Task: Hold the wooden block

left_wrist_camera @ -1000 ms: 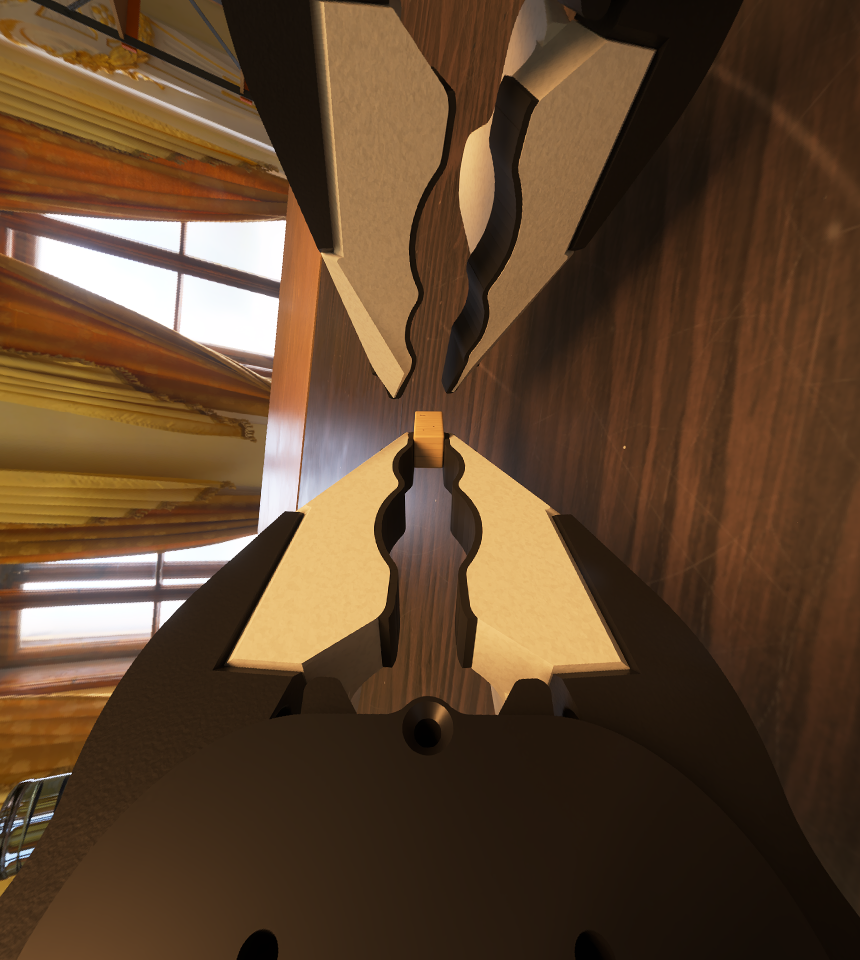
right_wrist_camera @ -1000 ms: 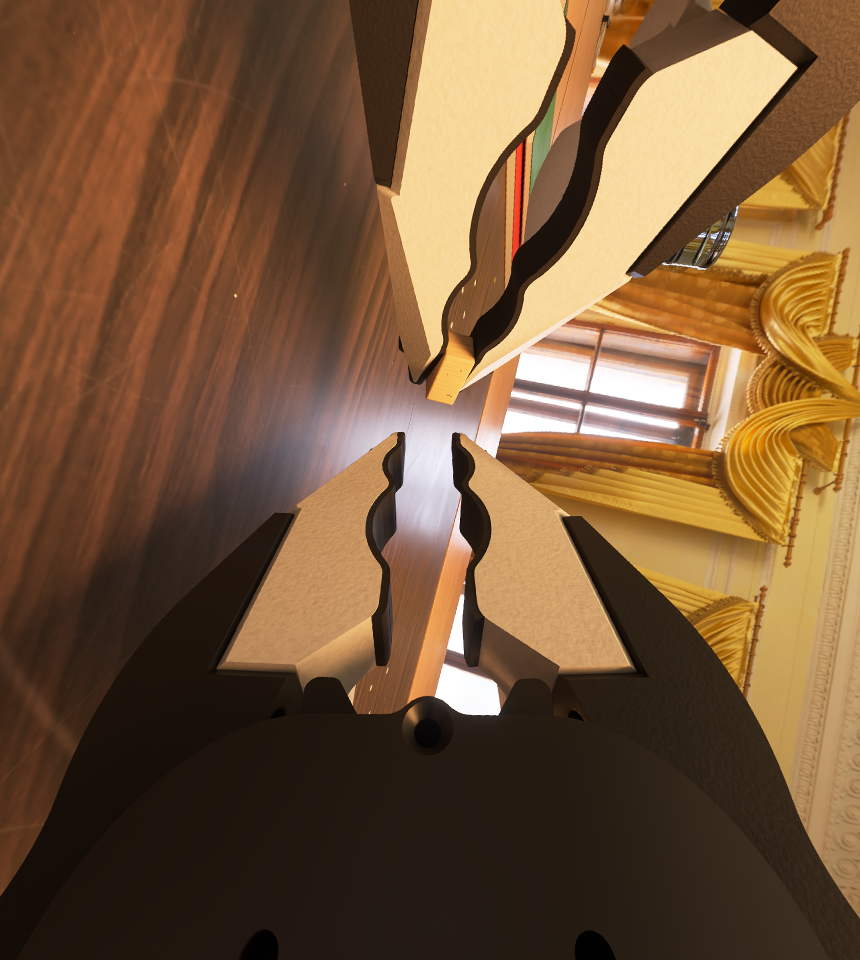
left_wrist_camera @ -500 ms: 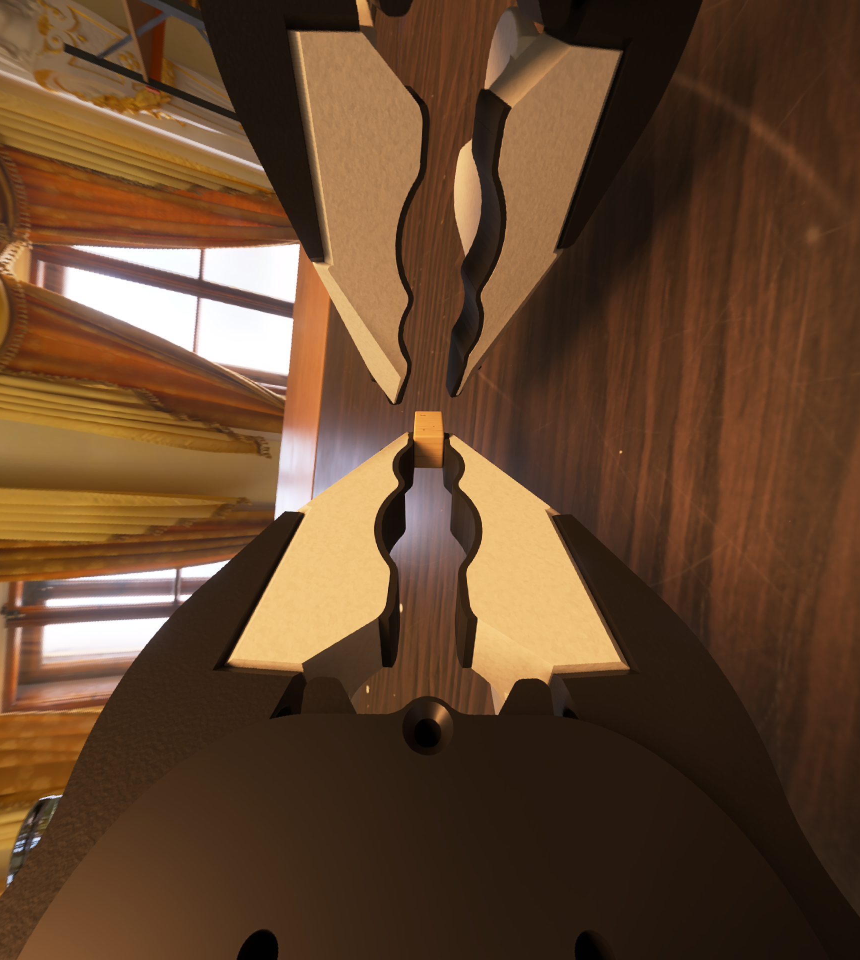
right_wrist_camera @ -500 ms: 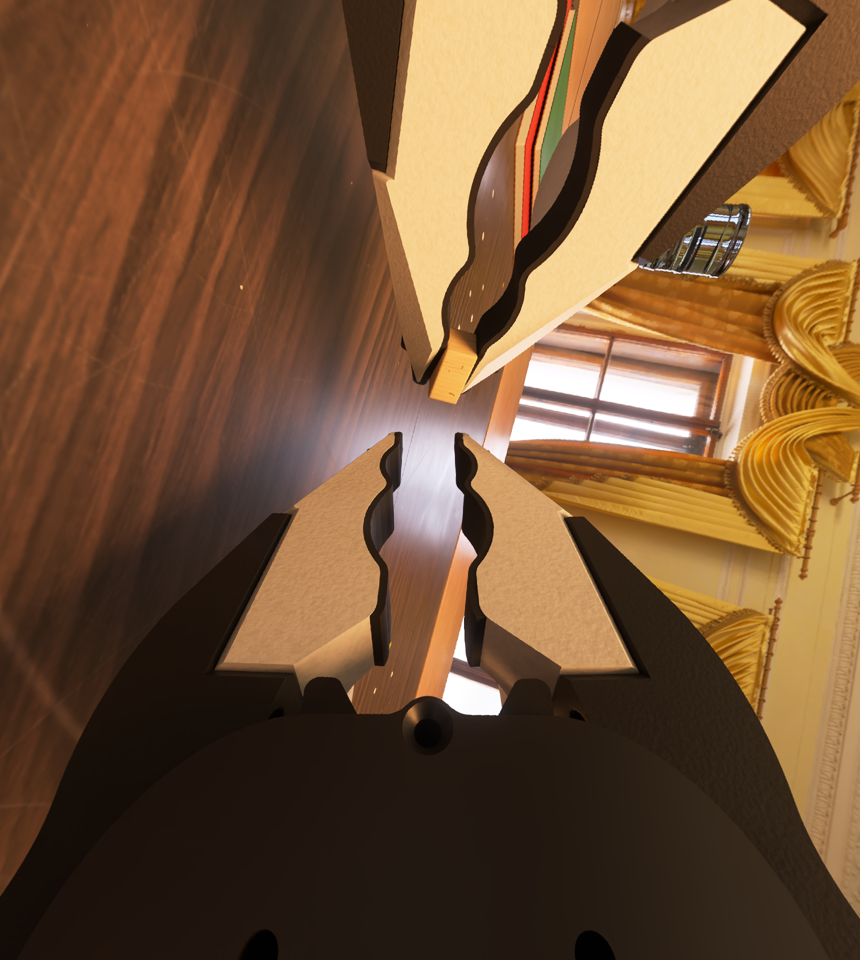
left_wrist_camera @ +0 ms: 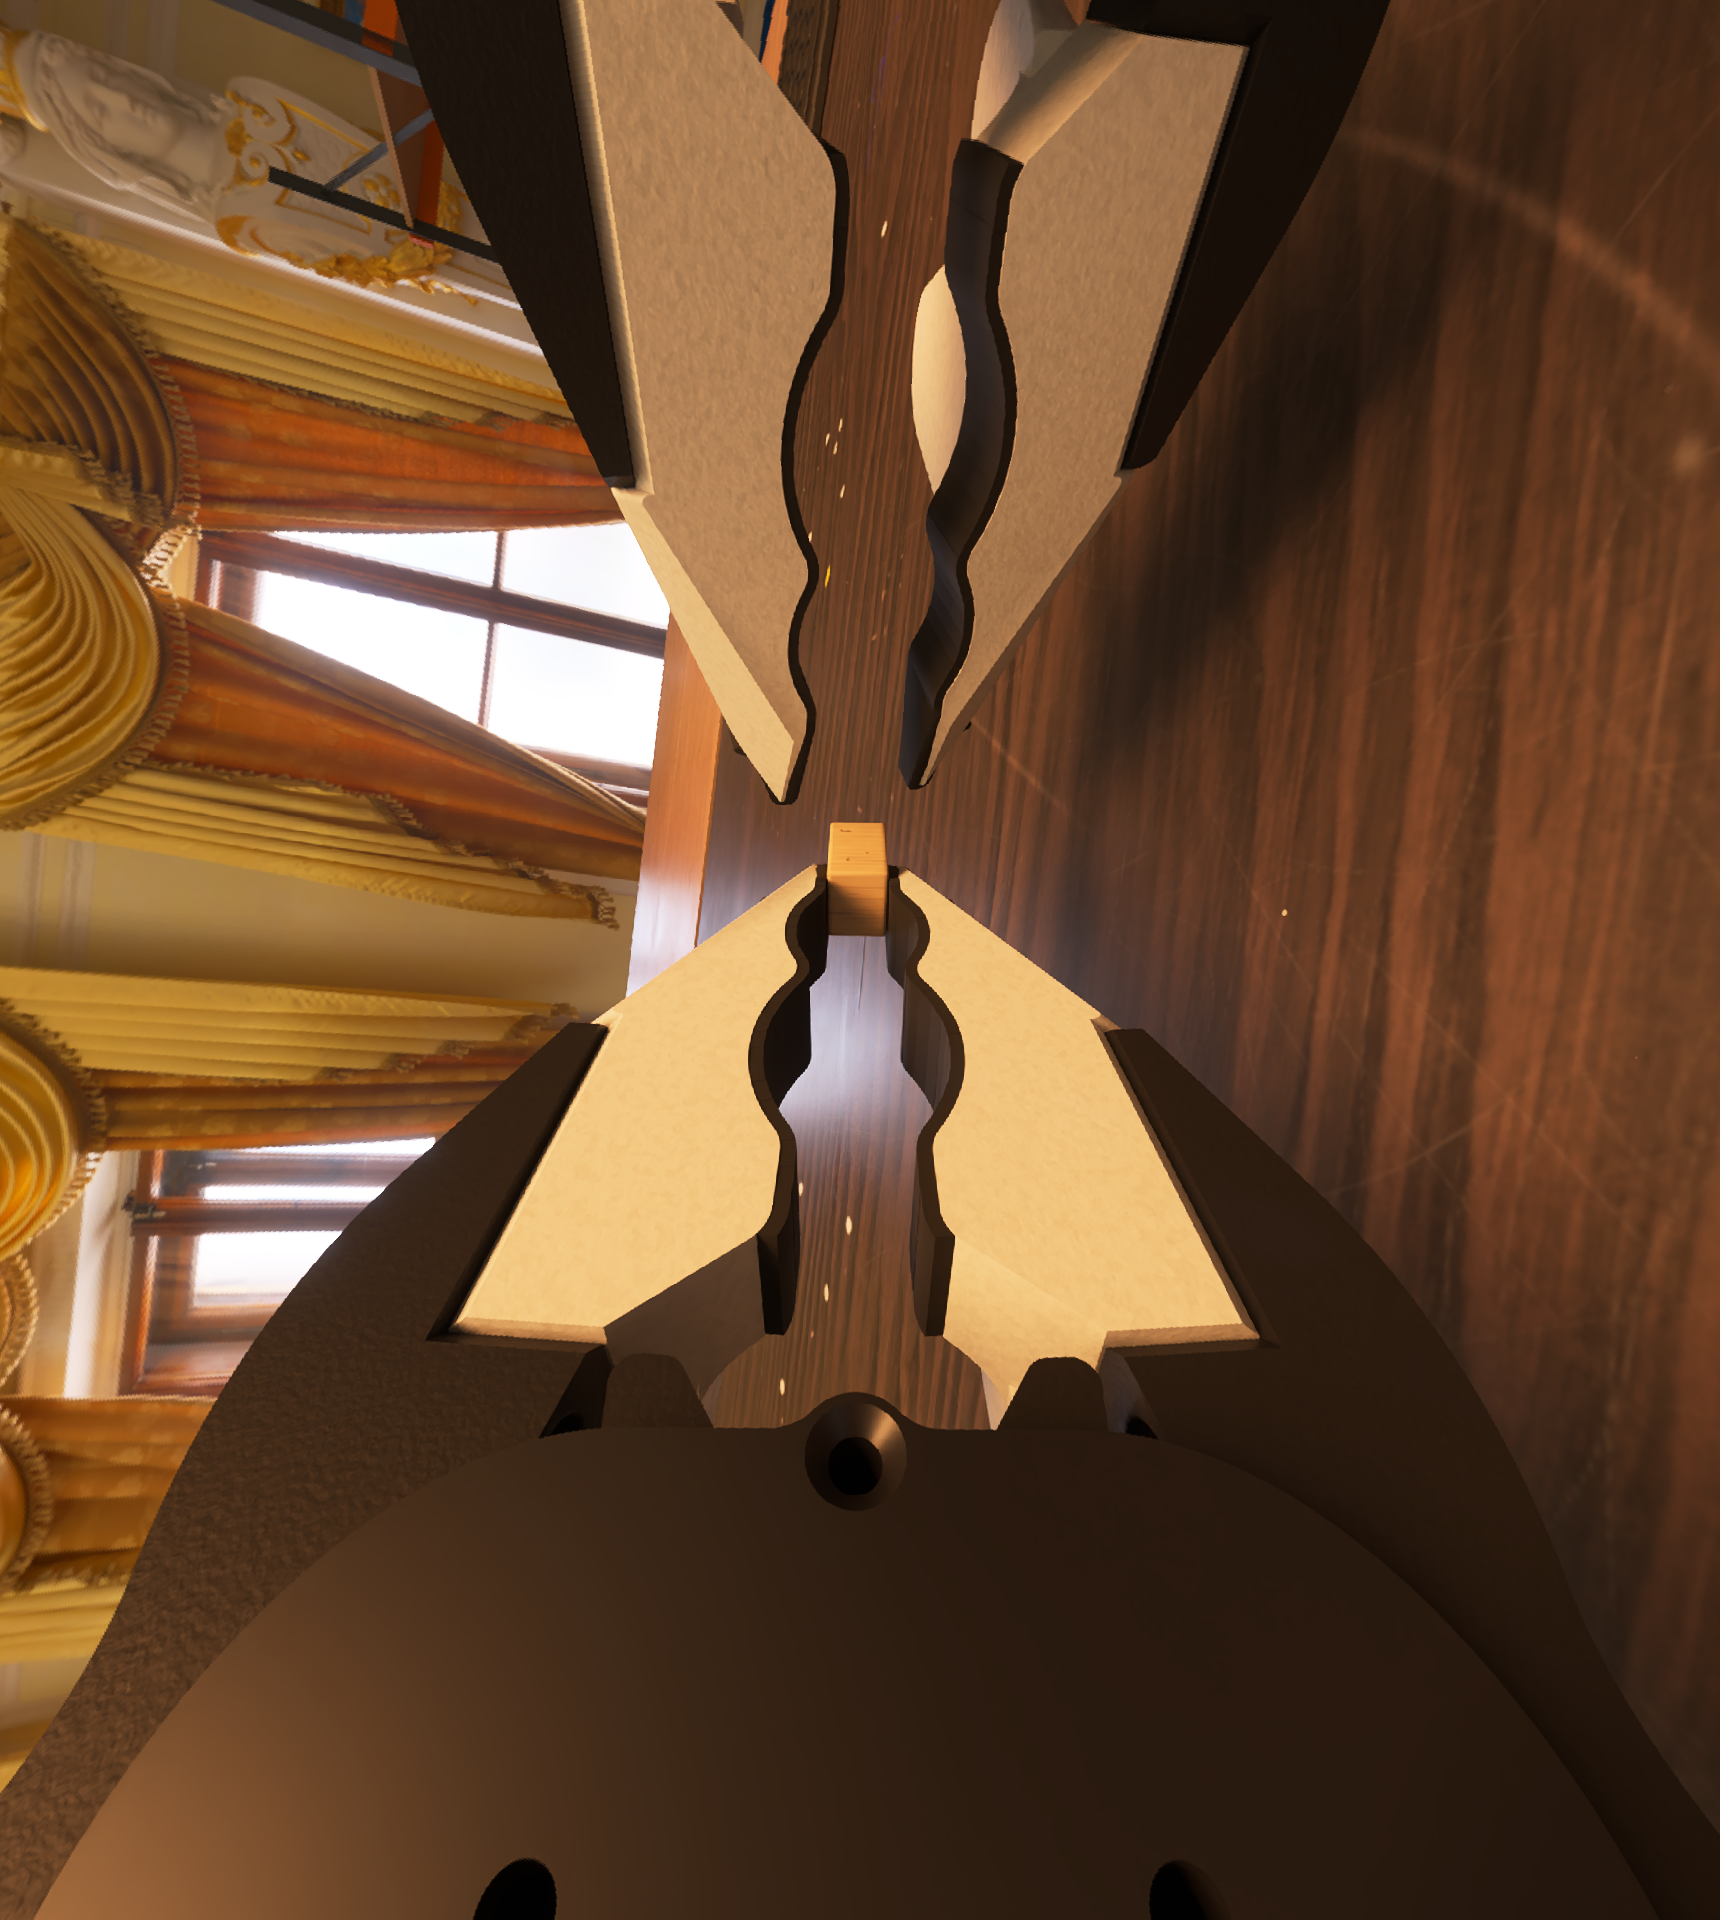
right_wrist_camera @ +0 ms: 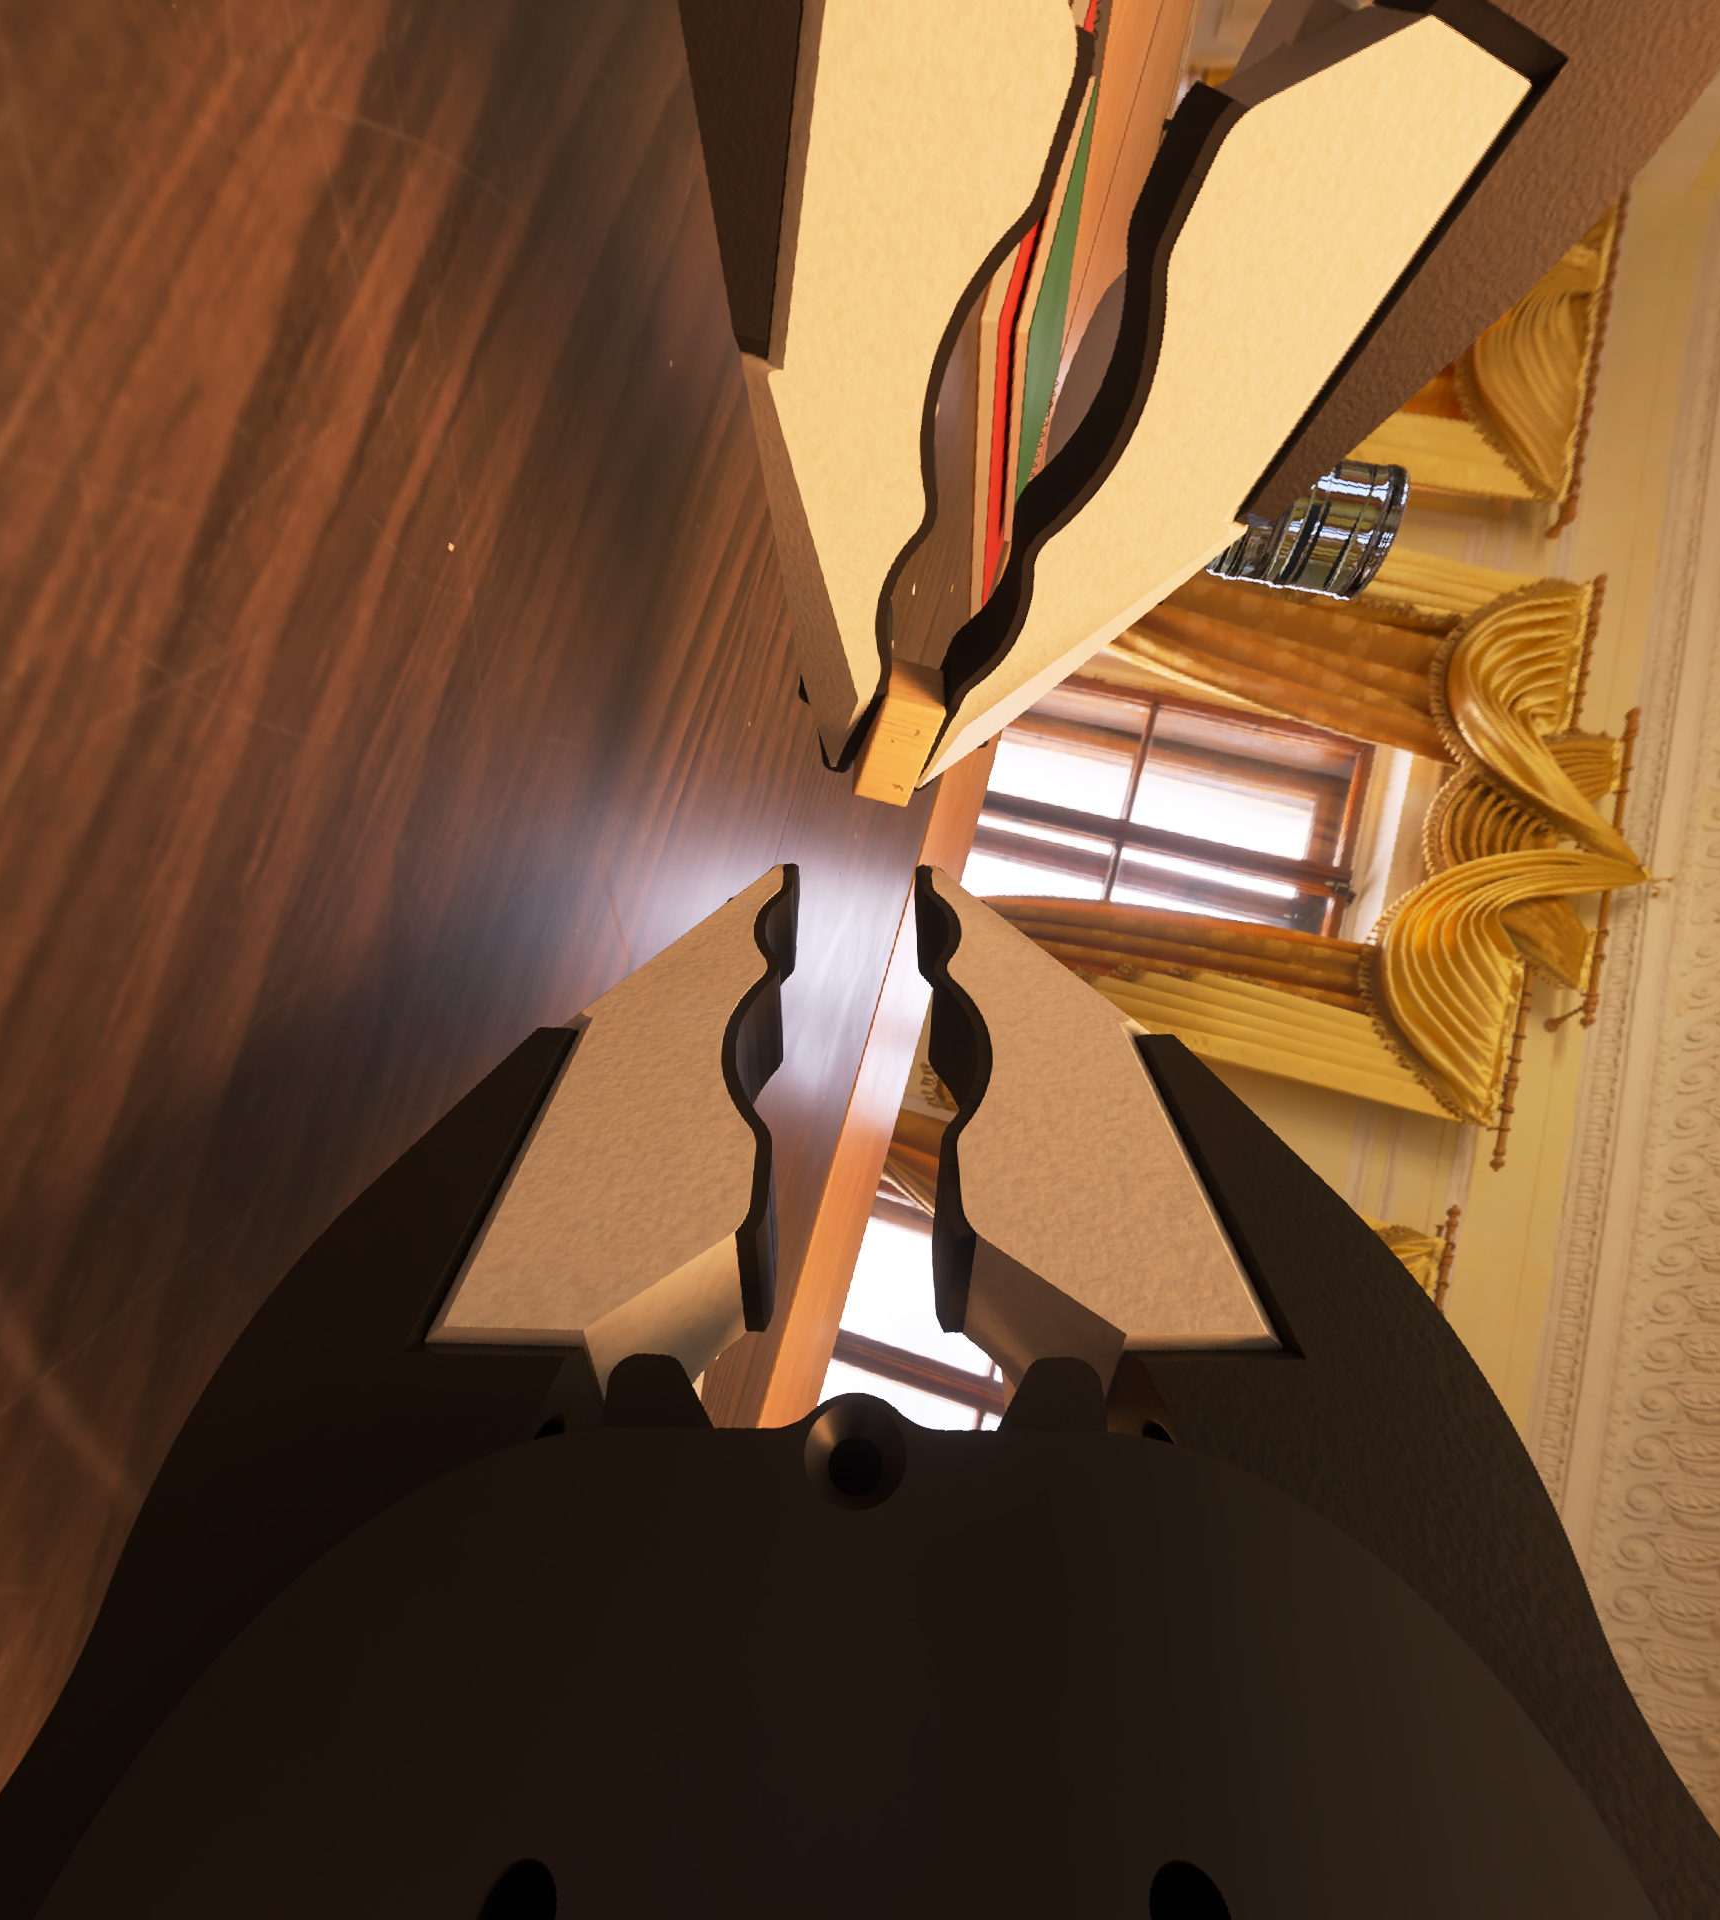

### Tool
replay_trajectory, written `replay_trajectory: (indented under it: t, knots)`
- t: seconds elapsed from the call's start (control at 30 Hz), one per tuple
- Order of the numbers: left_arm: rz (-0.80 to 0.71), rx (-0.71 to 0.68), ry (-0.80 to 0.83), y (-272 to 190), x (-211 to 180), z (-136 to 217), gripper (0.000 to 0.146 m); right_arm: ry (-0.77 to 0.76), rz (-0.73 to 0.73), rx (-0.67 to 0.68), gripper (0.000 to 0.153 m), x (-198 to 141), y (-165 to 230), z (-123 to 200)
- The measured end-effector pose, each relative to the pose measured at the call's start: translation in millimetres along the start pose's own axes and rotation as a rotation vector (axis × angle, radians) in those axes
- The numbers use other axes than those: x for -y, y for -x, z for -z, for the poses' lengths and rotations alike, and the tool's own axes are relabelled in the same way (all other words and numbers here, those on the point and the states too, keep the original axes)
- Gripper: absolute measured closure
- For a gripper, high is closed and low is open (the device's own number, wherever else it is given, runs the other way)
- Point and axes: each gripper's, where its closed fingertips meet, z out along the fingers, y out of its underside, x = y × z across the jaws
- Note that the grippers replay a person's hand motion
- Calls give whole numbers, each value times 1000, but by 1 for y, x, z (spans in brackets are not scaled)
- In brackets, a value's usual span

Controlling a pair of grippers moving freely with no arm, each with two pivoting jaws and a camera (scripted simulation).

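The small light wooden block (left_wrist_camera: 856, 868) is pinched between the tips of my left gripper (left_wrist_camera: 856, 883), which is shut on it above the dark wooden table (left_wrist_camera: 1407, 935). My right gripper (left_wrist_camera: 854, 788) faces it tip to tip, just beyond the block and not touching it. In the right wrist view, my right gripper (right_wrist_camera: 854, 883) is open with nothing between its fingers. There the left gripper (right_wrist_camera: 882, 743) holds the block (right_wrist_camera: 900, 740) a short gap ahead.
The table edge (left_wrist_camera: 674, 810) runs close by on one side, with windows and gold curtains (left_wrist_camera: 243, 717) beyond it. A glass jar (right_wrist_camera: 1323, 530) and a stack of coloured books (right_wrist_camera: 1038, 312) lie behind the left gripper.
The block stays clamped in the left gripper. The right gripper's fingers have spread slightly. The background has slid in both views as both grippers shifted together.
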Motion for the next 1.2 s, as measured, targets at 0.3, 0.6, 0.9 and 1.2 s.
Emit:
replay_trajectory:
  t: [0.3, 0.6, 0.9, 1.2]
  knots:
    - [6, 10, -4, 2, 0, 1, 137, -12, -14, -18, 129, 2, -4, 2]
    - [61, 19, 13, 7, -4, 1, 137, -44, -58, -38, 131, 6, -10, 5]
    - [55, 9, 16, 5, -4, 2, 137, -45, -91, -46, 141, 8, -12, 5]
    - [-12, 31, 27, 6, -3, 2, 137, -52, -145, -2, 146, 7, -9, 6]
